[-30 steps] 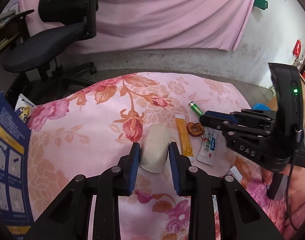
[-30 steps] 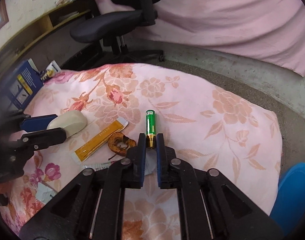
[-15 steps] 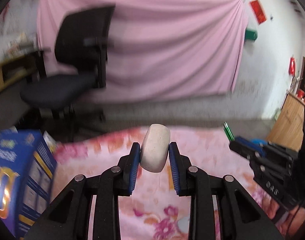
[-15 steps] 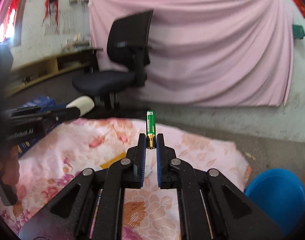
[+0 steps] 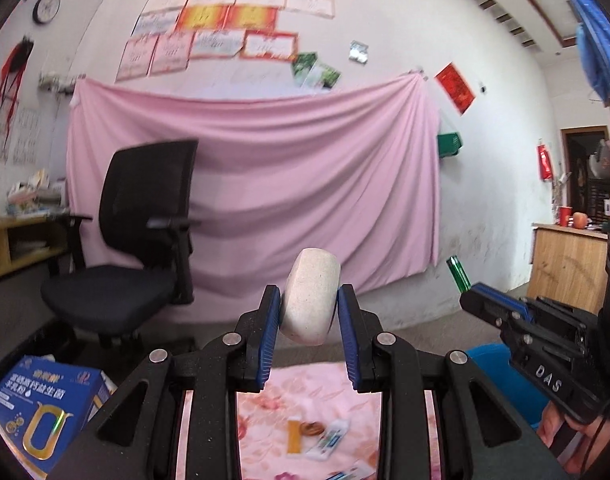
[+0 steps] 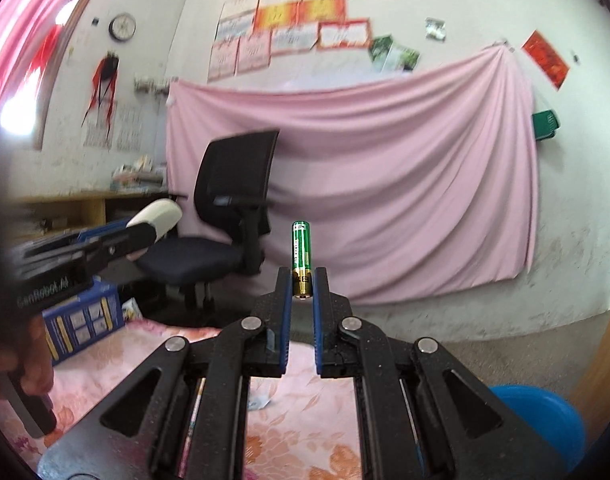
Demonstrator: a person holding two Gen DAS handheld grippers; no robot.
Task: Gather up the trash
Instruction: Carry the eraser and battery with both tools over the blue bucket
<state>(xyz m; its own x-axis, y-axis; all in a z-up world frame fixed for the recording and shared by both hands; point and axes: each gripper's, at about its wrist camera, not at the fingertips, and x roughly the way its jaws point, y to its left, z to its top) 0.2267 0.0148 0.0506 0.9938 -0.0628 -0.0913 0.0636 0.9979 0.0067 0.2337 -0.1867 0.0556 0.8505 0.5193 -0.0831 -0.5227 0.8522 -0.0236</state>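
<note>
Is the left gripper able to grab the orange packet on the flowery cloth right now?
Probably not yet. The left gripper is already shut on a whitish oval lump, so its jaws are full, and it is held up above the orange packet. It would need to drop the lump first.

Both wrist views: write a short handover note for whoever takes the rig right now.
Left gripper: shut on the pale oval lump, held in the air.
Right gripper: shut on the green battery, upright, gripped by its gold end.
Done: both pieces are off the floral cloth.
Left: drop them, probably into the blue bin; an orange sachet, brown ring and small tube remain.
</note>
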